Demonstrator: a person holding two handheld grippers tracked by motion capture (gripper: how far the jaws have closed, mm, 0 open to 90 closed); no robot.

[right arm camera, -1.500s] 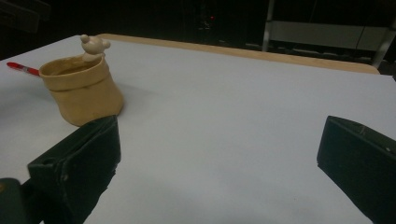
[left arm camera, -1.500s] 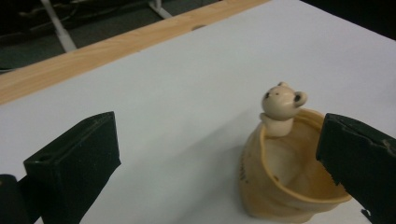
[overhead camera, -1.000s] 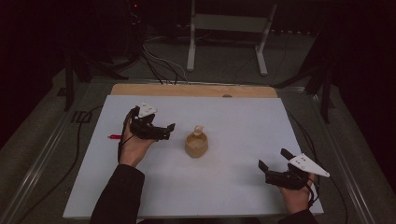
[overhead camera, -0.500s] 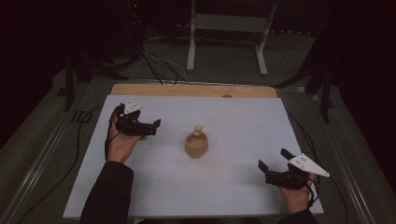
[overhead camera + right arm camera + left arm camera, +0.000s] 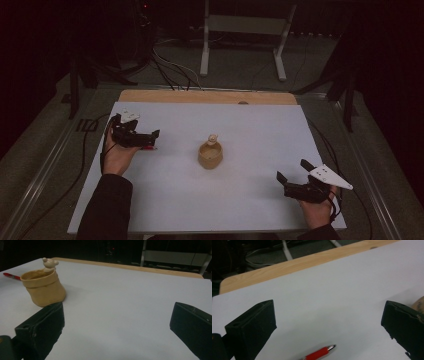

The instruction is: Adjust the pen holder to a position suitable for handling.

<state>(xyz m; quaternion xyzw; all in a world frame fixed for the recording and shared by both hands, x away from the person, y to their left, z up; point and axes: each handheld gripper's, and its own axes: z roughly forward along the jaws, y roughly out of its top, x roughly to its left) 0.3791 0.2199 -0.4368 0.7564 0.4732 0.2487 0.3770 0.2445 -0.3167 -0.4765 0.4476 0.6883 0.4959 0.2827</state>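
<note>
Your right gripper [image 5: 292, 176] sits nearest you at the table's [image 5: 250, 210] front right corner, jaws wide apart, nothing in them. Further out on the left, your left gripper [image 5: 150, 140] is spread open too, hovering right over a red pen [image 5: 318, 354]. The tan pot [image 5: 210, 154] stands mid-table between both.

High view: overhead, facing forward and down across the whole table [image 5: 165, 200]. Left gripper view: close, low over the sheet, facing the far edge. Right gripper view: close, low. Right and high views share the pot [image 5: 43, 287].
</note>
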